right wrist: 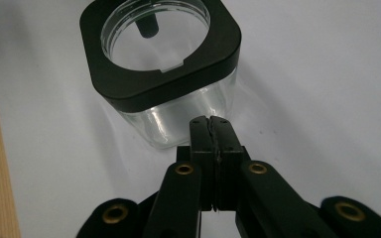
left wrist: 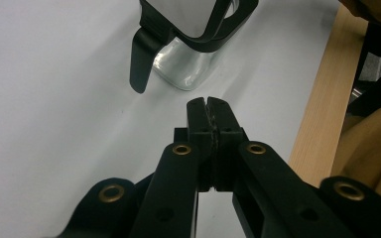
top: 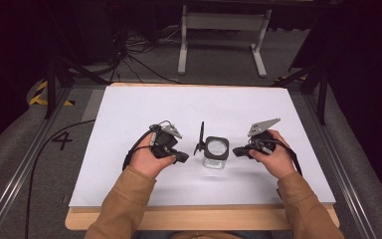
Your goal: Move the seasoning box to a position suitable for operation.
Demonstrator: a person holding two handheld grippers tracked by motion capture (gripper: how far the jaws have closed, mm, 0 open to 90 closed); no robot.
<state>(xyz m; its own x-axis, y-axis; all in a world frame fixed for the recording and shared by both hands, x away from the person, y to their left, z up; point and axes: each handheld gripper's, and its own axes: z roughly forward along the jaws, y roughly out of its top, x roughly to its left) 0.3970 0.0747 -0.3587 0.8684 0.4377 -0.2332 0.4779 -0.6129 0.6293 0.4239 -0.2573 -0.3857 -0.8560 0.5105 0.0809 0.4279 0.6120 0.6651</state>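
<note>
A small square glass jar with a black rim stands upright on the white table top, between both hands. Its black hinged lid stands open, raised at the jar's left side. My left gripper is shut and empty, just left of the jar, tips a little short of the glass. My right gripper is shut too, with nothing in it, its tips close to the jar's right wall. Through the ring I see the jar is empty inside.
The white sheet covers most of a wooden table whose front edge runs along the bottom. Beyond the table stand a white frame leg and loose cables on grey carpet. A black cable trails at the left.
</note>
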